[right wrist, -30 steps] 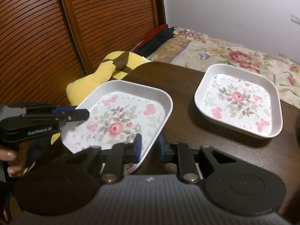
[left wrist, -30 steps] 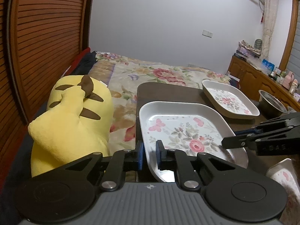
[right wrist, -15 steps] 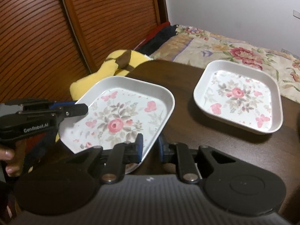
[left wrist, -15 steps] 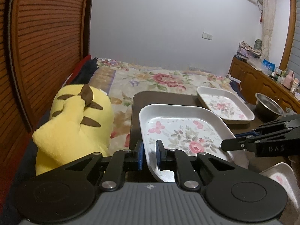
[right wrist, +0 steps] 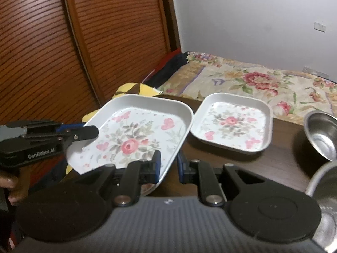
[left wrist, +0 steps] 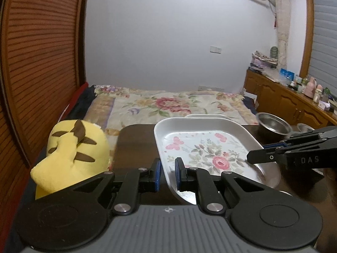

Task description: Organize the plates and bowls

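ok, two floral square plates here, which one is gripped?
The larger floral plate, nearest the camera: the left gripper and right gripper clamp its rim on two sides. The smaller floral plate sits on the dark table, untouched.

Showing matte black on both tools: left gripper and right gripper each carrying two angular linkage fingers tipped in blue pads — silver pivot screws gleaming near a ribbed grey housing. Bearing round black discs, white lettering reading "GenRobot.AI" — "DAS" on the other.
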Demonstrator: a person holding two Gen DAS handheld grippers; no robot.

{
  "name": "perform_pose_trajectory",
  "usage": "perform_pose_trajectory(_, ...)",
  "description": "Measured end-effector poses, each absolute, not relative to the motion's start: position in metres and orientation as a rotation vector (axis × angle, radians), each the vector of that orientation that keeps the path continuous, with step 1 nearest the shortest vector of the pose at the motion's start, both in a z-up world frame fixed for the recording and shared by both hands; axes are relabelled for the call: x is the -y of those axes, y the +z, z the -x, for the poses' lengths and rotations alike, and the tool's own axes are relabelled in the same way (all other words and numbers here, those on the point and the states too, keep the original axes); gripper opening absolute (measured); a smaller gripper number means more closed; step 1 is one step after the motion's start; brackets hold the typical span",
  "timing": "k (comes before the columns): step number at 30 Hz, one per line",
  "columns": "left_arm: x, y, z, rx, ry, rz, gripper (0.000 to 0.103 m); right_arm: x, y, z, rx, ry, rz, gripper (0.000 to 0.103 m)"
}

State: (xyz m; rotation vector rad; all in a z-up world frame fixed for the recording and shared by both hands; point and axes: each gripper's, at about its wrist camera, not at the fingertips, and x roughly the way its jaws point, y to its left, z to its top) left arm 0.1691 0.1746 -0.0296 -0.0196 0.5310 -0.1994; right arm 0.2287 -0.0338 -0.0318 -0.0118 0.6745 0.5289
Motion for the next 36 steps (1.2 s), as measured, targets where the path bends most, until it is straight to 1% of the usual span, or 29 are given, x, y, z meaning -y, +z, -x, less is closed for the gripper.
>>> perform_pose_trajectory(8, -0.141, -0.016, -0.149, -0.509, -0.234, -0.031, 0.015, 0.070, -0.026, -0.203, -0.633, 0.505, -0.024, 0.018)
perform_pose_trajectory(18, -0.107, -0.018, -0.123, -0.516, -0.264, -0.065, 0.015, 0.103, -0.029, -0.177, -0.612, 0.479, -0.055, 0.018)
perform_pose_trajectory(27, -0.094, -0.027, -0.110, -0.543, -0.266, -0.084, 0.015, 0.118, -0.042, -0.160, -0.618, 0.473, -0.070, 0.018)
perform_pose_trajectory(36, -0.098, -0.039, -0.099, -0.575, -0.259, -0.067, 0.015, 0.118, -0.054, -0.151, -0.626, 0.492, -0.091, 0.018)
